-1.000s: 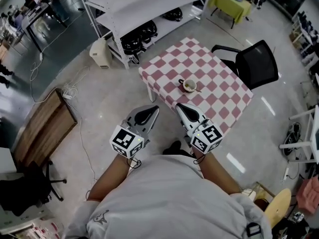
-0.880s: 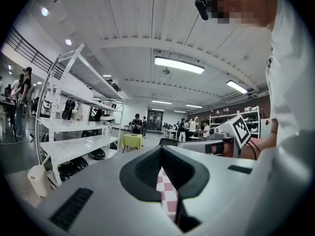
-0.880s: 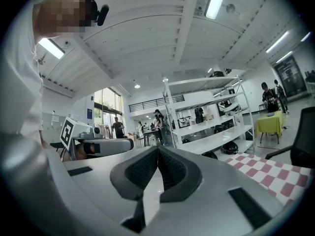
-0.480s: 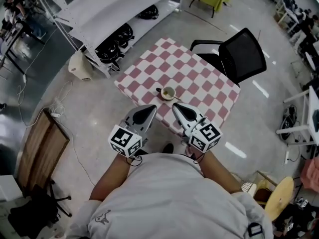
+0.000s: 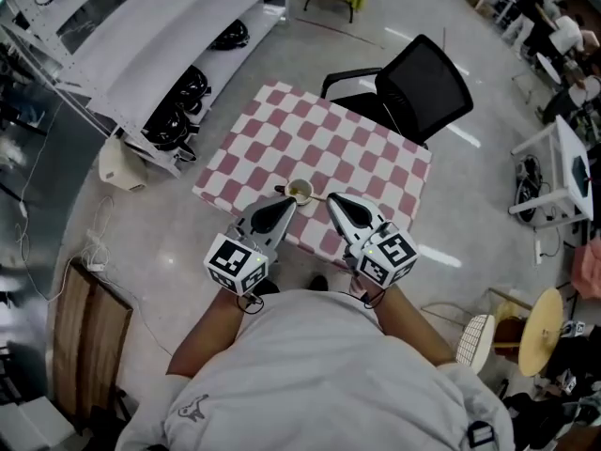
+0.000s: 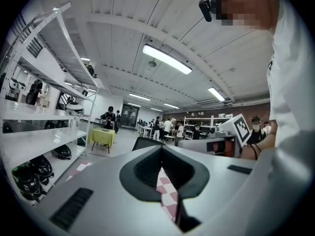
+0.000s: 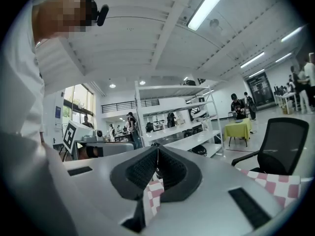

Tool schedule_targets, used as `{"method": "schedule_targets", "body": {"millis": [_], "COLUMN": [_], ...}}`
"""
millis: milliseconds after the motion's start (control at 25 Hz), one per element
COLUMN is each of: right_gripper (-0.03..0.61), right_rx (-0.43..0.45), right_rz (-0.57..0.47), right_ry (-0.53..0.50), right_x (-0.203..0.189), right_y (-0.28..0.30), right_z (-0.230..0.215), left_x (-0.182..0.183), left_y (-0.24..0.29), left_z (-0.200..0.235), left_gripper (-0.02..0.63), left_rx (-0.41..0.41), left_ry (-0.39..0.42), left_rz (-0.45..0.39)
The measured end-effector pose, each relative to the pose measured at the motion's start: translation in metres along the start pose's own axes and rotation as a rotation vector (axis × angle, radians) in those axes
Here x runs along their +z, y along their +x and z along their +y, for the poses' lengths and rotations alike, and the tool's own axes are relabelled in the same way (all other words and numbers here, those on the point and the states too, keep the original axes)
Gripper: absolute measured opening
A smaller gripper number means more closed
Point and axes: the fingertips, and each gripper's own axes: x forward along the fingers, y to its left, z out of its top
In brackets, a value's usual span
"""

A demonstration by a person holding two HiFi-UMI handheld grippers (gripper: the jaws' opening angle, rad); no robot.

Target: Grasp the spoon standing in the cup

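A small white cup (image 5: 300, 192) stands near the front edge of a table with a pink-and-white checked cloth (image 5: 347, 144). A spoon (image 5: 317, 196) rests in the cup, its handle leaning out to the right. Both grippers are held side by side just short of the table's front edge. My left gripper (image 5: 285, 204) is shut and empty, its tip just below-left of the cup. My right gripper (image 5: 334, 199) is also shut and empty, right of the cup. In the left gripper view the jaws (image 6: 161, 150) meet with only checked cloth showing below. The right gripper view (image 7: 157, 149) shows the same.
A black office chair (image 5: 424, 85) stands at the table's far right side. White shelving (image 5: 141, 45) holding dark helmets runs along the left. A white container (image 5: 120, 163) sits on the floor by it. A wooden board (image 5: 80, 341) lies at lower left, a stool (image 5: 537, 332) at lower right.
The person has walked toward the table, so the table and cup now lie right at the gripper tips. Both grippers stay shut and side by side.
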Motion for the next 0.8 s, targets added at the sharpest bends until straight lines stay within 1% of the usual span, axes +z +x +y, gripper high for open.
{"method": "schedule_targets", "body": {"millis": [80, 240, 400, 600, 800], "right_gripper": [0.031, 0.032, 0.031, 0.032, 0.032], "right_rx": [-0.03, -0.102, -0.21, -0.338, -0.431], "right_rz": [-0.011, -0.031, -0.074, -0.127, -0.156], "right_ry": [0.022, 0.026, 0.024, 0.018, 0.028], "right_x": [0.001, 0.003, 0.006, 0.008, 0.003], "right_y": [0.005, 0.016, 0.025, 0.034, 0.043], "right_z": [0.002, 0.007, 0.013, 0.026, 0.042], "left_x": [0.003, 0.018, 0.027, 0.027, 0.022], "left_y": [0.002, -0.002, -0.01, -0.022, -0.035], "left_z": [0.009, 0.022, 0.034, 0.05, 0.061], "left_gripper": [0.011, 0.011, 0.011, 0.011, 0.011], "left_rx": [-0.032, -0.102, -0.194, -0.296, -0.385], "left_ry": [-0.001, 0.046, 0.084, 0.096, 0.109], "left_rz": [0.005, -0.009, -0.027, 0.001, 0.034]}}
